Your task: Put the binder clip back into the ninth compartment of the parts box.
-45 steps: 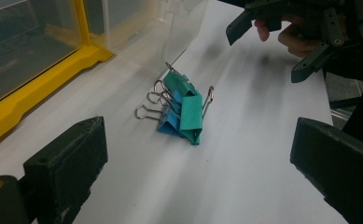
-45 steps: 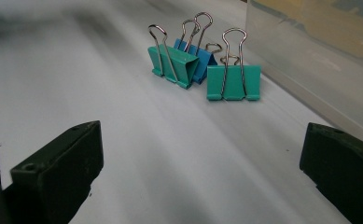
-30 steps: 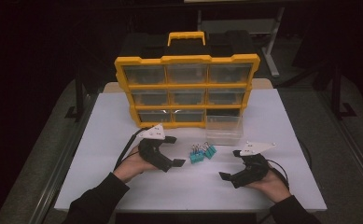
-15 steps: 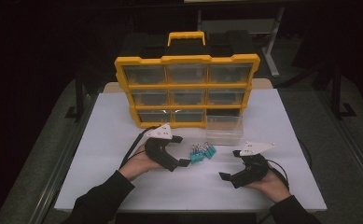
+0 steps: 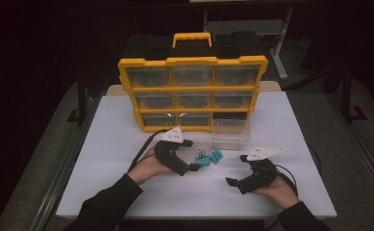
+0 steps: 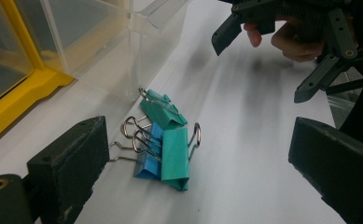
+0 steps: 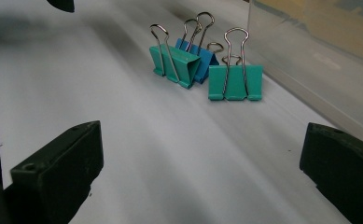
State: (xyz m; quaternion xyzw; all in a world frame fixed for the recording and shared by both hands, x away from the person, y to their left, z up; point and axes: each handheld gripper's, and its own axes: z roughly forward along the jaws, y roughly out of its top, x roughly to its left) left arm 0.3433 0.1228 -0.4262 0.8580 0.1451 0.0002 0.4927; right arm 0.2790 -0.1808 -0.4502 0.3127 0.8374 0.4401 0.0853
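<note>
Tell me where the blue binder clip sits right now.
In the left gripper view, the blue binder clip lies on the table between two teal binder clips, close ahead of the left claw.

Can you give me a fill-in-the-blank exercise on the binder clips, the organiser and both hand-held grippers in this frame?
1. The small pile of metal binder clips holds two teal clips and one ____ clip.
2. The left hand-held gripper has its jaws ____ on either side of the pile.
3. The clear plastic drawer stands on the white table, pulled out of the ____ plastic drawer organiser.
4. The right hand-held gripper holds ____.

Missing words: blue; open; yellow; nothing
</note>
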